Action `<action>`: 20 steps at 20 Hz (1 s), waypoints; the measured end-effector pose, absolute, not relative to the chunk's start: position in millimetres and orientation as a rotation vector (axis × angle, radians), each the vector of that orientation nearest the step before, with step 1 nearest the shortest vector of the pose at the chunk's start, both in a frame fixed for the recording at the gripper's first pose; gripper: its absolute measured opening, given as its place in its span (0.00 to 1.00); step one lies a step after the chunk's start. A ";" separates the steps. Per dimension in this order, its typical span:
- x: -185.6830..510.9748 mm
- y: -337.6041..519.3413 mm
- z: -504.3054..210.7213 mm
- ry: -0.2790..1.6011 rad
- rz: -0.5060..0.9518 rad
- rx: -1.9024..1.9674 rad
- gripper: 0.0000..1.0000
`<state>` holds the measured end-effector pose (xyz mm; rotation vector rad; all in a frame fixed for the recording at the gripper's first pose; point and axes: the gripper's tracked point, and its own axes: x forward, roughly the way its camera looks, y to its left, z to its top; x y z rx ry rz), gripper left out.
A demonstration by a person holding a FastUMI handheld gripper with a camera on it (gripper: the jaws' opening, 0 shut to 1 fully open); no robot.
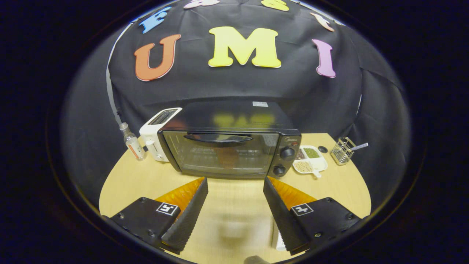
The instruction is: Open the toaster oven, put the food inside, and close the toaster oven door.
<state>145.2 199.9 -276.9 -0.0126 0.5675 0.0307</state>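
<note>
Standing along the back of the wooden counter (pixel 146 183) from left to right are a small clear bottle (pixel 132 143), a white toaster (pixel 157 136), the black toaster oven (pixel 231 146) with its glass door shut and handle (pixel 218 138) across the top, a divided dish of beans (pixel 310 160) and a wire utensil holder (pixel 342 150). The gripper (pixel 235 183) hovers just short of the oven door, its fingers (pixel 190 205) spread wide, holding and touching nothing, bare counter between them.
</note>
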 end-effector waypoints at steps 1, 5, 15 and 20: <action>138.3 192.0 -265.9 0.554 0.029 -0.015 0.97; 110.4 151.0 -200.8 0.448 0.006 -0.018 0.97; 31.2 37.1 -19.1 0.102 -0.035 -0.008 0.99; -7.0 -24.8 20.9 -0.011 -0.066 -0.029 0.99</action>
